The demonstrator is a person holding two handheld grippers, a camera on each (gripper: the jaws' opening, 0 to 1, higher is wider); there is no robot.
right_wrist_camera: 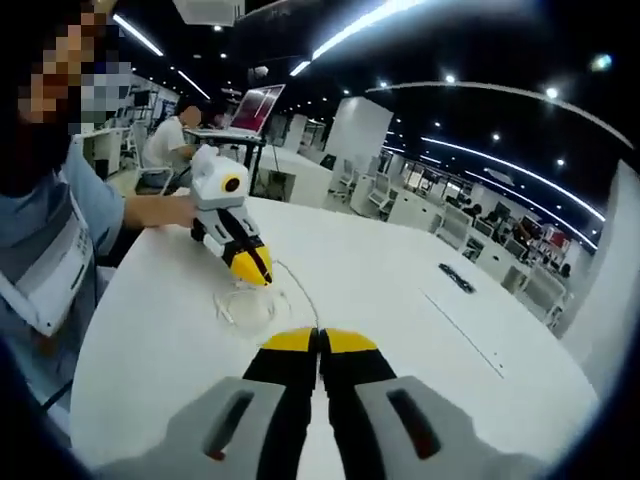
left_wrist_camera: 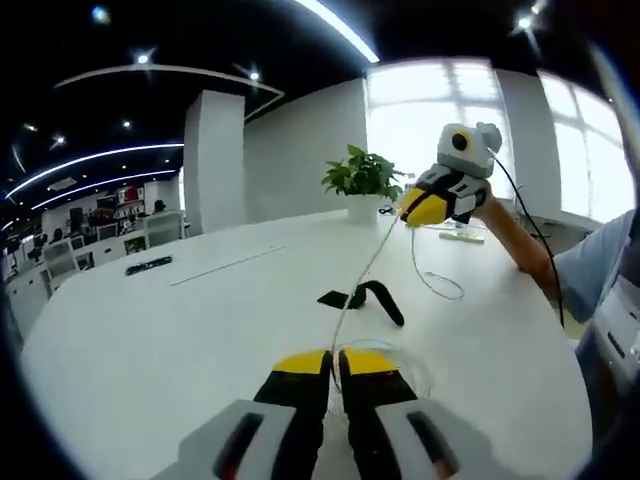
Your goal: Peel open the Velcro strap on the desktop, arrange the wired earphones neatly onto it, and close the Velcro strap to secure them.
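1. Open-plan office, dark ceiling crossed by light strips, bright windows behind a potted plant (left_wrist_camera: 362, 180) at the far side of the table.
2. Wide white table (left_wrist_camera: 180, 330), the landmark for the rest; desks and chairs well beyond its far edge, a seated person with a laptop (right_wrist_camera: 255, 108) beyond it in the right gripper view.
3. Person in a light blue shirt (right_wrist_camera: 45, 250) at the table's edge, holding both tools.
4. Right gripper (left_wrist_camera: 420, 208) raised above the table near the plant; yellow-tipped jaws together, clamped on the white earphone cable (left_wrist_camera: 362, 270), which runs taut down toward the table.
5. Left gripper (left_wrist_camera: 333, 362) low over the table's near part, jaws pressed together with the cable pinched between them; seen from the right gripper view (right_wrist_camera: 252, 268) pointing down at a loose coil on the table.
6. Black Velcro strap (left_wrist_camera: 368, 297) lying on the table just beyond the left gripper, one end curled up; open or closed, cannot tell.
7. Spare loop of cable hanging beside the right gripper, resting on the table.
8. Small dark object (left_wrist_camera: 148, 265) far off on the table's left part.
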